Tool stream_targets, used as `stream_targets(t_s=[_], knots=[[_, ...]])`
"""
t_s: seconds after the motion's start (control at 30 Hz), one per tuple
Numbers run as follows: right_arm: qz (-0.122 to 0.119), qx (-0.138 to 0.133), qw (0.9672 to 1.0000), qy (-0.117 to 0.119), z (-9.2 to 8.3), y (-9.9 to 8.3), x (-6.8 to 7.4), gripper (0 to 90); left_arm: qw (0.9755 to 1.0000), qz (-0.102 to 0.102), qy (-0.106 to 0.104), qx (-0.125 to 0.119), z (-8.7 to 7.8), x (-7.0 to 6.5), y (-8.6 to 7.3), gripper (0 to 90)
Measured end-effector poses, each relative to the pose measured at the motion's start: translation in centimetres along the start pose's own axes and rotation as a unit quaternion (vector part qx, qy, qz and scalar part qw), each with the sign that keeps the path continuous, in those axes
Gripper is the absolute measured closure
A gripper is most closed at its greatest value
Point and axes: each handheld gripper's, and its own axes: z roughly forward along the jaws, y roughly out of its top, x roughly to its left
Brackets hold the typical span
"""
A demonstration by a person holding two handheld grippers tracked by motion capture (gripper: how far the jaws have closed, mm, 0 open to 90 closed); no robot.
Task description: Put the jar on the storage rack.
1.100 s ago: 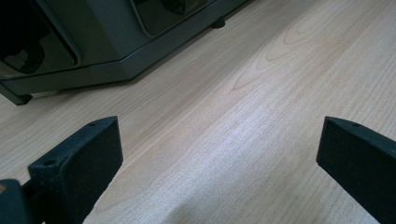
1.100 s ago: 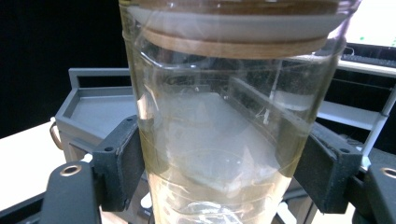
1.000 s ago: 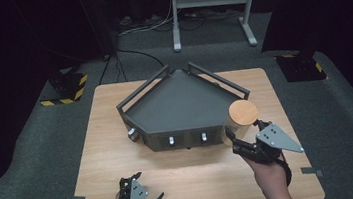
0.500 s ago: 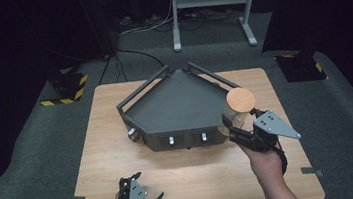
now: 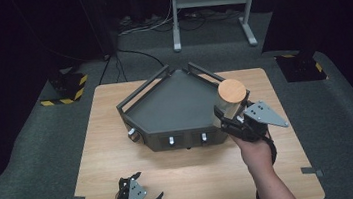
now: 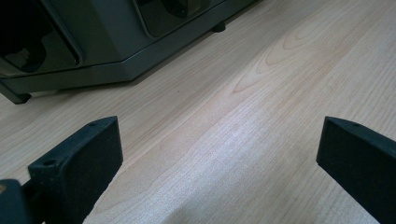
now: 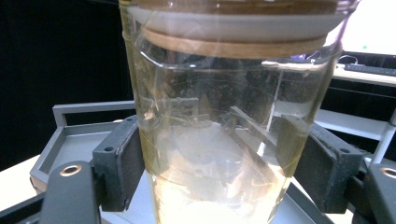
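The right tongs point(image 5: 228, 119), pinching the clear glass jar with a round wooden lid point(image 5: 231, 96), have carried it up over the dark grey five-sided metal tray's point(image 5: 175, 104) right edge, so a placing likely follows; left tongs point(image 5: 143, 196) rest spread on the pale wooden tabletop point(image 5: 103, 138); one jar, one tray, two tongs.

a yellow-and-black striped block point(image 5: 64, 88) and a grey metal stand point(image 5: 211, 5) sit on the dark floor behind the table.

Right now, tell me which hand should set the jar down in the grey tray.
Right. The right tool is already shut on the jar at the tray's right corner. The left tool is open and low at the table's near edge.
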Motion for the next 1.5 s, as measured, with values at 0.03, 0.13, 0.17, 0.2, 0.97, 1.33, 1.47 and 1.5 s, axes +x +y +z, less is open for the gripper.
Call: stream_targets(t_s=[0.03, 0.13, 0.17, 0.2, 0.97, 1.33, 1.47, 1.5], knots=[[-0.002, 0.000, 1.0000, 0.000, 0.4, 0.0, 0.1, 24.6, 1.0000, 0.000, 0.000, 0.000, 0.0, 0.0, 0.0, 0.8], [-0.002, 0.001, 1.0000, 0.001, 0.7, 0.1, 0.2, 24.6, 1.0000, 0.000, -0.001, 0.000, 0.0, 0.0, 0.0, 0.8], [-0.005, 0.002, 1.0000, 0.001, 1.4, 0.1, 0.4, 24.6, 1.0000, -0.002, -0.002, -0.001, 0.0, 0.0, 0.0, 0.8], [-0.005, 0.002, 1.0000, 0.001, 1.6, 0.1, 0.4, 24.6, 1.0000, -0.002, -0.001, -0.002, 0.0, 0.1, 0.0, 0.8], [-0.005, 0.018, 0.9998, -0.007, 6.2, -0.4, 0.1, 24.6, 0.9999, -0.011, -0.007, -0.008, -0.1, 0.3, -0.1, 0.8], [-0.003, 0.039, 0.9991, -0.015, 8.3, -0.8, 0.2, 24.6, 0.9998, -0.013, -0.007, -0.011, -0.2, 0.3, -0.1, 0.8], [-0.002, 0.046, 0.9988, -0.017, 8.8, -1.1, 0.2, 24.6, 0.9998, -0.013, -0.007, -0.012, -0.2, 0.3, -0.1, 0.8], [-0.004, 0.050, 0.9986, -0.018, 8.9, -1.1, 0.2, 24.6, 0.9998, -0.013, -0.007, -0.012, -0.2, 0.3, -0.1, 0.8]])
